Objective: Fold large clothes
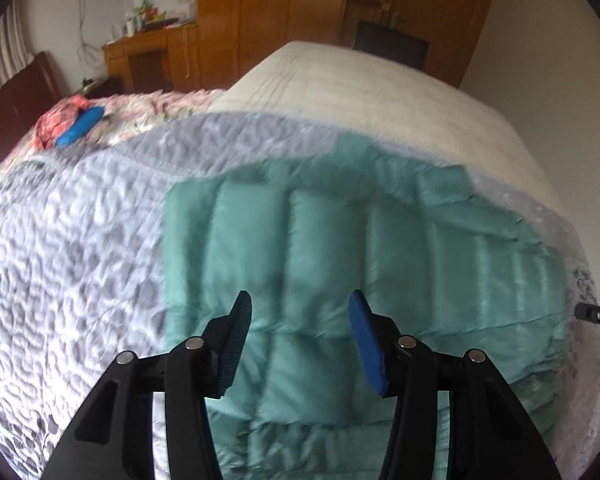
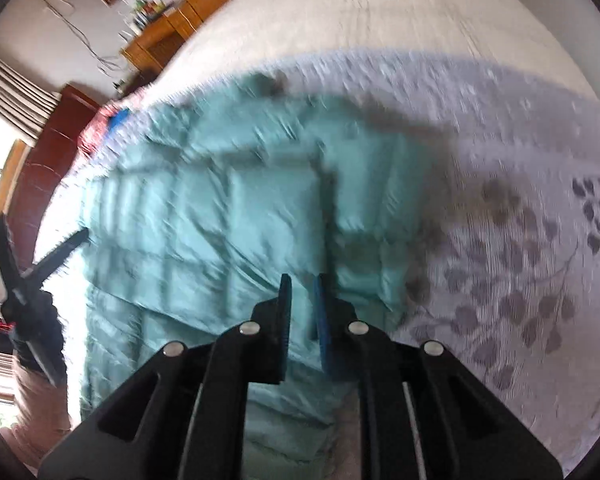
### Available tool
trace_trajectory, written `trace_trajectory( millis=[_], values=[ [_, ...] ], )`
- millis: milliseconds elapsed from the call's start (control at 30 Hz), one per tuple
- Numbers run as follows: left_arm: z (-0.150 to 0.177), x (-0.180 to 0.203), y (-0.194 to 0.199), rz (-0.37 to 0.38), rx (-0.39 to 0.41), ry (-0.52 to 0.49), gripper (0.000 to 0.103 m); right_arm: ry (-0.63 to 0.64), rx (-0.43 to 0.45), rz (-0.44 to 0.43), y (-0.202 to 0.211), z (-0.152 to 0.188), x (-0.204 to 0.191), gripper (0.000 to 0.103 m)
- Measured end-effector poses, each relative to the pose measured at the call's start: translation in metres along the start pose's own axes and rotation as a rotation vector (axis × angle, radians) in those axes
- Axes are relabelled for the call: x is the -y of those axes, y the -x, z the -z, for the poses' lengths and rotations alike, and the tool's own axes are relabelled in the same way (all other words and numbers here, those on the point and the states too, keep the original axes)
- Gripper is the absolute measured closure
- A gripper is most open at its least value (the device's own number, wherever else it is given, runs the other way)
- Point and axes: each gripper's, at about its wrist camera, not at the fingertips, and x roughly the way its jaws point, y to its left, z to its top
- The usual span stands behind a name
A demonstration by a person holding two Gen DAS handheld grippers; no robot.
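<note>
A teal quilted down jacket [image 1: 340,248] lies spread on a grey-and-white leaf-patterned bedspread [image 1: 80,240]. My left gripper [image 1: 300,304] hovers over the jacket's near part, jaws wide apart and empty. In the right wrist view the jacket [image 2: 204,216] is blurred by motion, with a folded-over panel near its middle. My right gripper [image 2: 303,280] is above the jacket's near right part; its jaws stand a narrow gap apart with nothing visibly between them. The left gripper [image 2: 66,250] shows at the jacket's left edge in that view.
A cream bed sheet [image 1: 360,92] covers the far part of the bed. A red floral cloth with a blue item [image 1: 80,124] lies at the far left. A dark headboard [image 1: 16,96], wooden cabinets [image 1: 260,20] and a cluttered desk [image 1: 148,40] stand behind.
</note>
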Motion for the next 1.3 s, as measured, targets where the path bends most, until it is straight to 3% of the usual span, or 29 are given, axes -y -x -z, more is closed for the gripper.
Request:
trace_trajectory(
  millis=[200,500,833,900,967,1067,1167,1233,1300],
  values=[
    [-0.013,0.026,-0.027,0.004,-0.033,-0.051,0.052,0.046,-0.024,0.001,-0.032,-0.024,-0.025,0.091],
    [-0.006,0.018,-0.059,0.026,-0.098,-0.027,0.050,-0.040,-0.119,0.000,-0.082,-0.022,0.002,0.097],
    [-0.007,0.019,-0.072,0.023,-0.121,-0.035,0.050,-0.069,-0.124,-0.024,-0.093,-0.016,0.009,0.098],
    [-0.009,0.018,-0.066,0.026,-0.123,-0.032,0.051,-0.066,-0.108,-0.032,-0.084,-0.015,0.007,0.092],
    [-0.010,0.015,-0.050,0.019,-0.115,-0.026,0.051,-0.048,-0.061,-0.033,-0.064,-0.011,0.002,0.080],
    [-0.007,0.007,-0.015,0.042,-0.069,-0.015,0.047,-0.013,0.015,-0.063,-0.028,0.001,-0.007,0.076],
    [0.009,-0.007,0.038,0.035,-0.007,-0.041,0.037,0.034,0.062,-0.073,0.011,0.027,-0.013,0.063],
    [0.025,-0.019,0.065,0.011,0.007,-0.061,0.029,0.063,0.080,-0.046,0.033,0.049,-0.014,0.055],
    [0.044,-0.034,0.085,-0.016,-0.003,-0.078,0.027,0.059,0.086,-0.041,0.050,0.074,-0.010,0.053]
  ],
)
